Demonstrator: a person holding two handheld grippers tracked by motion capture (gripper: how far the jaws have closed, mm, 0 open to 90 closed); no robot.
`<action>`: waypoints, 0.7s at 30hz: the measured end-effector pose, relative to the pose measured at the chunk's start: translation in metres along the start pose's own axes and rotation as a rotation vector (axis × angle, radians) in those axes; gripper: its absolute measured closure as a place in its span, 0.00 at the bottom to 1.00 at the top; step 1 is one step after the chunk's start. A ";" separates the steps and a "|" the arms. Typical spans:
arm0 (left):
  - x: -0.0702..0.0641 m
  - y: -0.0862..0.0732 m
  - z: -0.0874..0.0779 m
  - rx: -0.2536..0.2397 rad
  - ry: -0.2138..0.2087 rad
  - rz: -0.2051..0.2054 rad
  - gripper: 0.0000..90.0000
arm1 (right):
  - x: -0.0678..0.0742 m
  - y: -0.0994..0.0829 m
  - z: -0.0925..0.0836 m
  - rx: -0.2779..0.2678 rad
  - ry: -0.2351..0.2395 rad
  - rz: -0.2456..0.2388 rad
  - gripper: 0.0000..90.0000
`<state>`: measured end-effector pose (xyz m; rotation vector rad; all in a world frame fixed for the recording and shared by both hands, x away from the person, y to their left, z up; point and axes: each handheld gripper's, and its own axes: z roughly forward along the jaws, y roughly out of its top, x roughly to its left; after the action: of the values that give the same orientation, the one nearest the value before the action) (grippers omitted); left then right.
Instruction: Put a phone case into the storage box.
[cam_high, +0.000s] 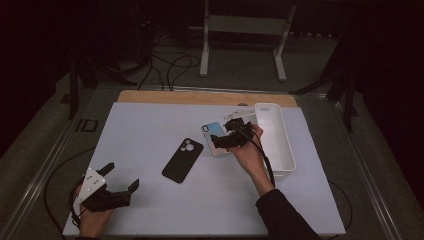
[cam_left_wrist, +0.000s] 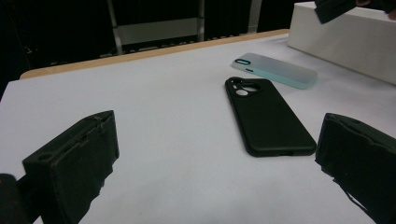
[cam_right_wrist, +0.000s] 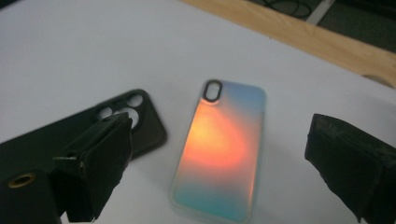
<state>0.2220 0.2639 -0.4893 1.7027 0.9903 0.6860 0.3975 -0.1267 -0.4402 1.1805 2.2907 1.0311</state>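
— Jaws on the right gripper (cam_high: 231, 136)?
— Spread wide, empty, hovering over the pale phone case (cam_right_wrist: 219, 149); the case lies flat between them, untouched.
— And the left gripper (cam_high: 120, 177)?
— Wide apart too, holding nothing, low over the white mat (cam_high: 150, 130).
— What lies ahead of its jaws?
— A black phone case (cam_left_wrist: 266, 116), face down, with the pale one beyond it, near the white tray (cam_high: 287, 150).
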 end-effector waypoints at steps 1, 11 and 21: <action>0.000 0.000 0.000 0.000 -0.001 0.000 0.00 | 0.000 0.000 0.003 0.011 -0.004 -0.002 0.08; -0.001 0.000 0.001 0.004 0.000 0.004 0.00 | 0.002 -0.005 0.025 0.084 -0.018 -0.010 0.08; -0.001 0.000 0.001 0.004 -0.001 0.006 0.00 | 0.000 -0.010 0.042 0.136 -0.029 0.000 0.08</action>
<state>0.2221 0.2629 -0.4897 1.7095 0.9871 0.6872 0.4176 -0.1123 -0.4755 1.2388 2.3698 0.8638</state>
